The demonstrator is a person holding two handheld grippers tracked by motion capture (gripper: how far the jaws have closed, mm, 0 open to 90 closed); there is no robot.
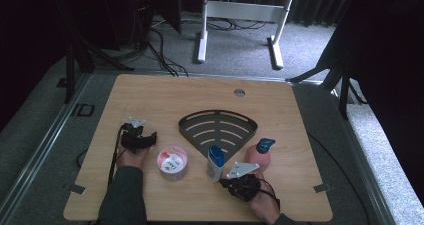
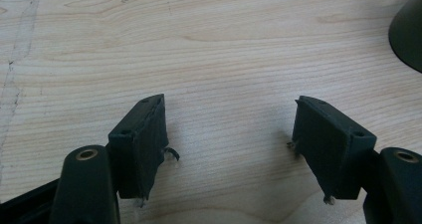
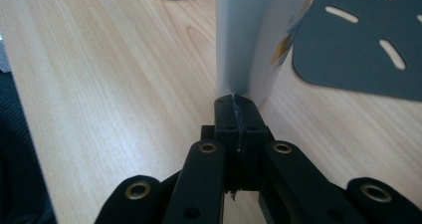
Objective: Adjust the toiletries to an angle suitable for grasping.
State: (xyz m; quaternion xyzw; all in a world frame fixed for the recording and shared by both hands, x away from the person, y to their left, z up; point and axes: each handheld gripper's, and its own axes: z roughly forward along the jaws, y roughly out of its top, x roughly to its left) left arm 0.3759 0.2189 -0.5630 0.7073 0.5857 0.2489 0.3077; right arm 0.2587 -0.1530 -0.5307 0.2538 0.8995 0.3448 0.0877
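Observation:
A white bottle with a blue cap (image 1: 215,162) stands upright in front of the dark fan-shaped slotted rack (image 1: 217,130). My right gripper (image 1: 223,181) is just behind the bottle's base. In the right gripper view the jaws (image 3: 235,102) are shut on nothing, and their tip rests against the foot of the white bottle (image 3: 249,35). A pink bottle with a blue cap (image 1: 259,154) stands to the right of the white one. A pink-and-white tub (image 1: 172,162) sits to its left. My left gripper (image 1: 147,139) is left of the tub, open over bare wood (image 2: 229,104).
The rack's dark edge (image 2: 408,35) shows at the far right of the left gripper view, and its slots (image 3: 358,50) lie beside the bottle in the right gripper view. The wooden table (image 1: 150,95) has a round cable hole (image 1: 239,92) near its far edge. Desk legs stand on the carpet beyond.

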